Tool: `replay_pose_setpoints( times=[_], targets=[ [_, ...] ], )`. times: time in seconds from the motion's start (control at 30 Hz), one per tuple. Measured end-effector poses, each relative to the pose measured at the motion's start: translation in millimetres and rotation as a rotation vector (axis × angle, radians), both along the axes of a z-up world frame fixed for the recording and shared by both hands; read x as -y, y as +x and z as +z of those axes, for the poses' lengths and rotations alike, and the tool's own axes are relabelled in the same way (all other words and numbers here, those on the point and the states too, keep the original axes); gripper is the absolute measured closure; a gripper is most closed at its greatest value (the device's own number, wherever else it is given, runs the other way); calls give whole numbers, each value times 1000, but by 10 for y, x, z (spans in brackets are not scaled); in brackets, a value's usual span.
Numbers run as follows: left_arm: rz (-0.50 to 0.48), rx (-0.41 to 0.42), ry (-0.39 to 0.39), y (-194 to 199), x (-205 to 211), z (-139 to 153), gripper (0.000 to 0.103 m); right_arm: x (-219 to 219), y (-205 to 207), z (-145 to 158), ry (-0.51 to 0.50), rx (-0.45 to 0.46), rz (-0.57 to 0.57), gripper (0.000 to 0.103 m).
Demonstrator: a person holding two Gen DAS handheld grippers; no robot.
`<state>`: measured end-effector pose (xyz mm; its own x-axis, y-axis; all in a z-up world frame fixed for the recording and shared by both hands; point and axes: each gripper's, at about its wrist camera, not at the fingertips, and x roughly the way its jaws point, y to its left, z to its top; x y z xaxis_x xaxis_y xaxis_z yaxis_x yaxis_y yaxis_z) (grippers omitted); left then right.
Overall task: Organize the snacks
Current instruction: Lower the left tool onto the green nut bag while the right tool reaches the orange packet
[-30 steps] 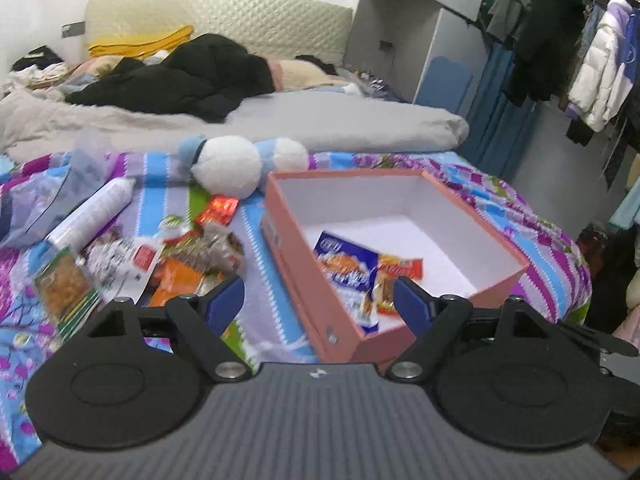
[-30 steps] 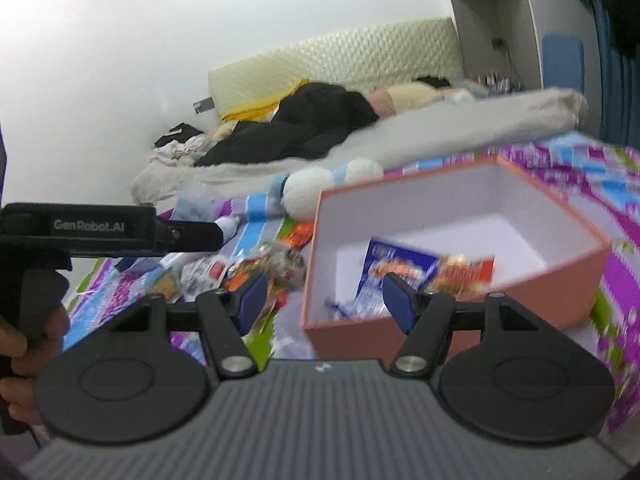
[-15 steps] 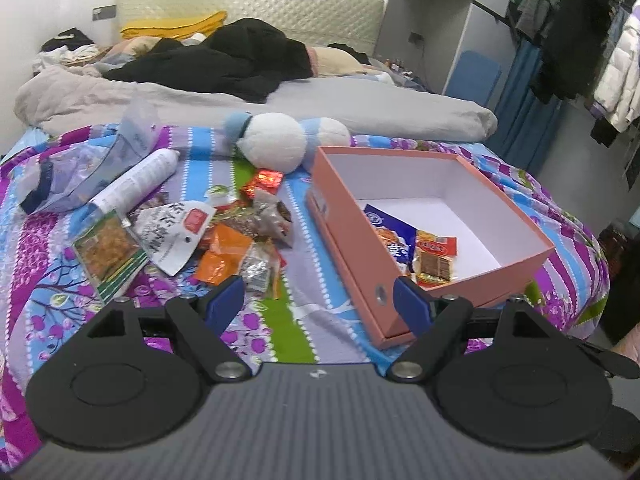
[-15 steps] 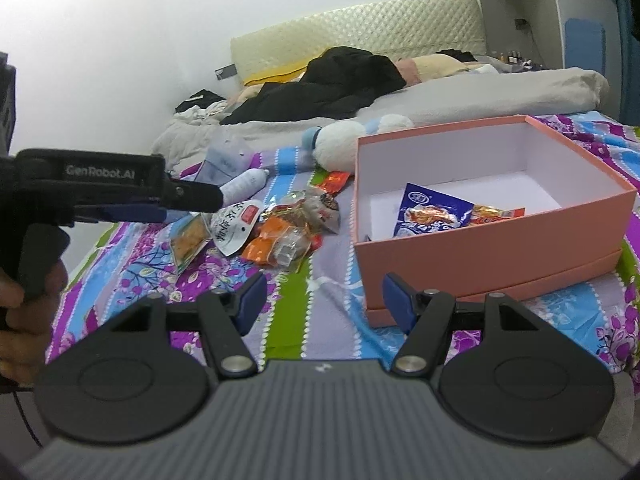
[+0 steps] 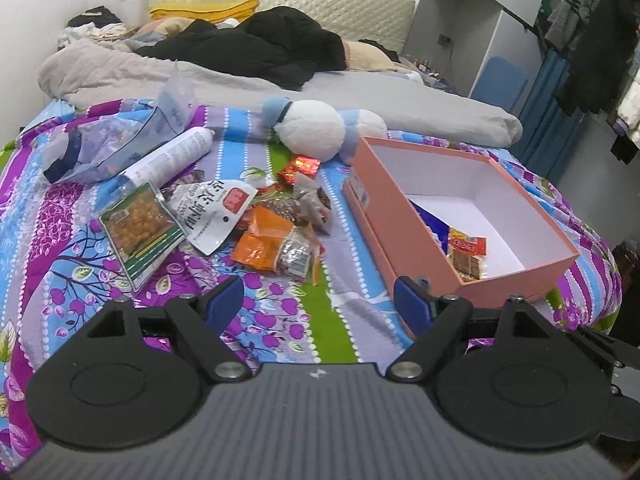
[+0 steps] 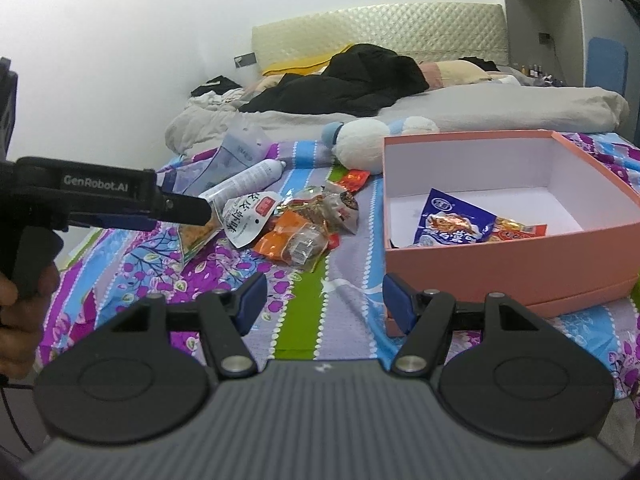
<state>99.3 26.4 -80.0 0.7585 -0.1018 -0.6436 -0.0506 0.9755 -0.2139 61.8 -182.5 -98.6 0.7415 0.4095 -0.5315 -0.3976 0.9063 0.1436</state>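
**A:** Status on the jaws?

**B:** Both sets wide apart, nothing in them. My left gripper and right gripper hover above the bedspread, short of the snacks.

**A:** Where's the stuff?

**B:** Loose snack pile lies on the bed ahead of me, just left of the pink box. The box sits open on the bed with a blue packet and a red packet inside, near its front corner.

**A:** Which hand takes the next one?

**B:** My call: left. In the left wrist view the pile sits straight ahead, slightly left of the gap between my fingers. In the right wrist view it's ahead and to the left, with the box wall in front of my right-hand finger. The left gripper also shows in that view, reaching in from the left beside the pile.

**A:** Nearest target?

**B:** Orange packet, front of the pile, overlapping a clear-wrapped one. Its long axis looks tilted across my line of approach, so I'd probably need a wrist turn to close across the narrow side.

**A:** Anything in the way?

**B:** The white pouch and green packet lie further left, touching each other. A white bottle and a plush toy sit behind the pile; not snacks, I'd leave them.
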Motion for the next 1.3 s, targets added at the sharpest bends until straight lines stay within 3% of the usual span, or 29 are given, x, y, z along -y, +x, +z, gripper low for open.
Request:
replay_pose_setpoints(
  times=[0.6, 0.97, 1.03, 1.07, 1.1, 1.3],
  targets=[
    [153, -64, -23, 289, -714, -524, 17, -563, 497, -258, -49, -21, 104, 37],
    [241, -140, -33, 825, -1237, -999, 14, -937, 1115, -631, -109, -86, 154, 37],
    [264, -137, -38, 954, -1336, -1038, 10, -1006, 1256, -693, -126, -108, 164, 32],
    [276, -131, -49, 1023, -1401, -1057, 9, -1044, 1338, -726, -133, -117, 165, 18],
    [287, -128, -59, 1089, -1461, -1071, 8, -1064, 1390, -748, -132, -116, 166, 13],
    [399, -152, -79, 1484, -1819, -1202, 6, -1225, 1794, -934, -140, -157, 146, 13]
  ],
)
